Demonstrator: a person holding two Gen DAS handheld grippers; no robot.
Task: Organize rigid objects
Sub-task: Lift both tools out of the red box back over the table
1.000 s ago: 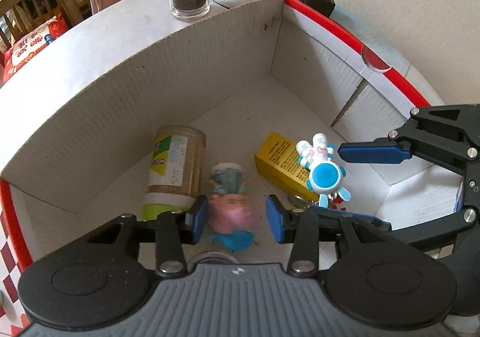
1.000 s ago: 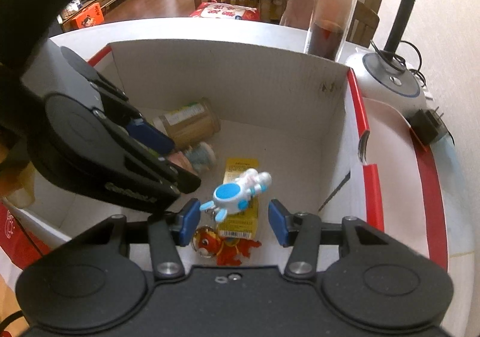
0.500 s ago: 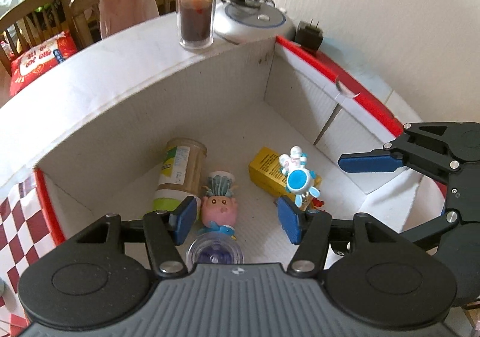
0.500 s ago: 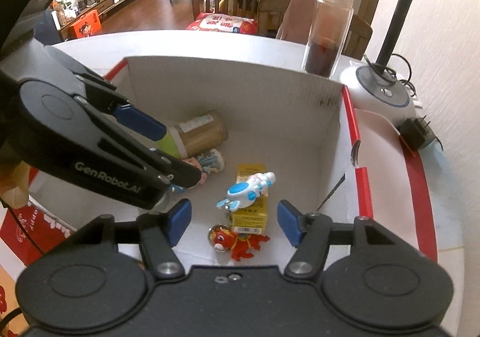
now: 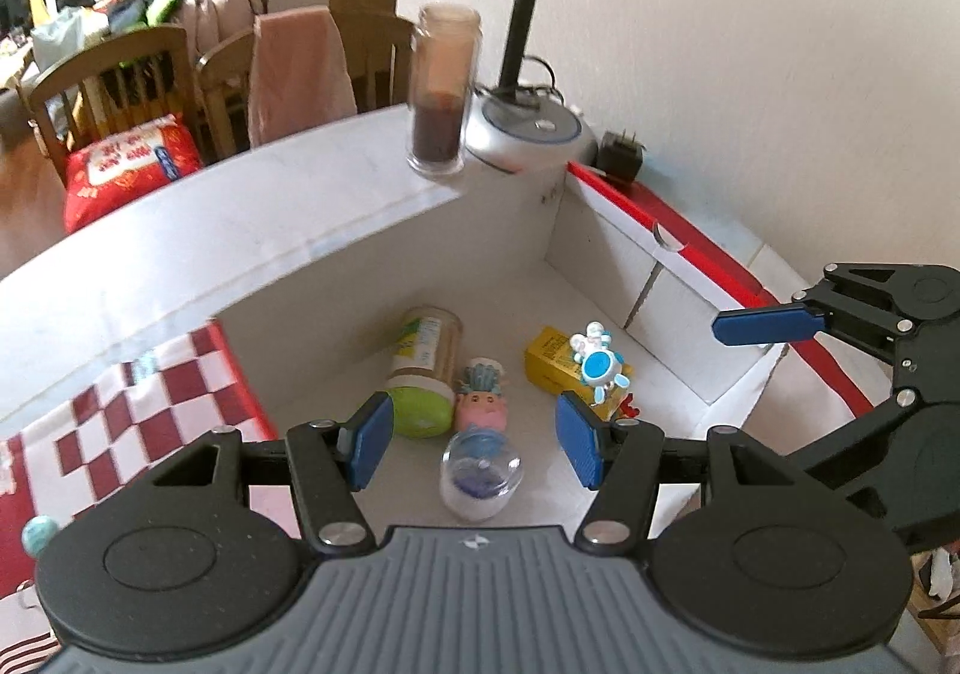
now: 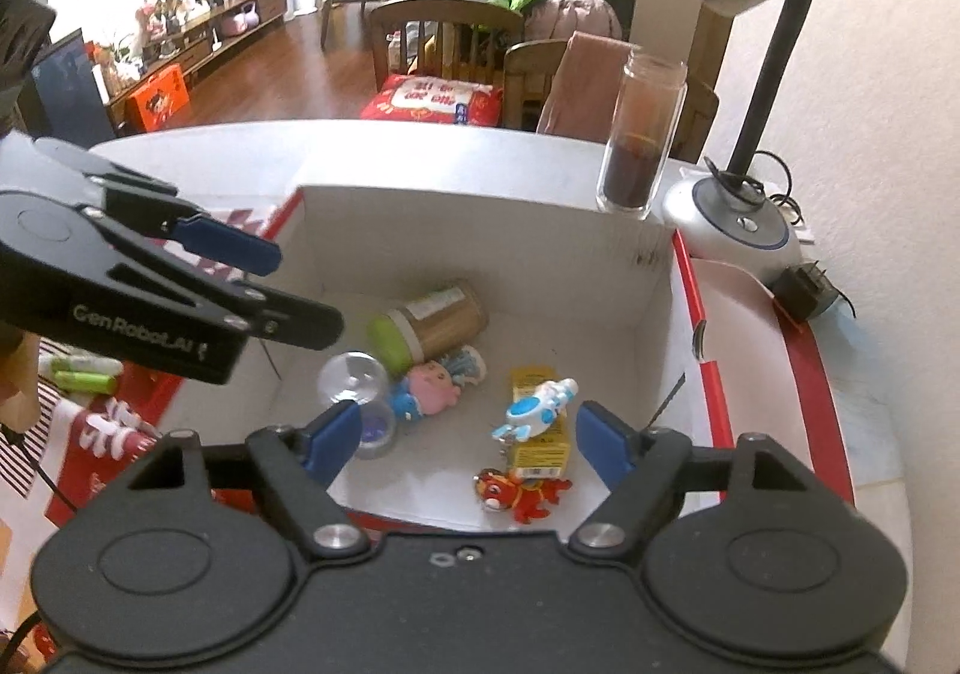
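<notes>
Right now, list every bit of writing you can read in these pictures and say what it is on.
"GenRobot.AI": on the side of the left tool.
Jar label: print too small to read.
Yellow carton: print too small to read.
Red bag on the chair: white characters, blurred, unreadable.

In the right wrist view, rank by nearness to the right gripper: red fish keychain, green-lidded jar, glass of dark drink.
From the right gripper:
1. Red fish keychain, box floor, just below the jaws.
2. Green-lidded jar, lying mid-box.
3. Glass of dark drink, behind the box.
</notes>
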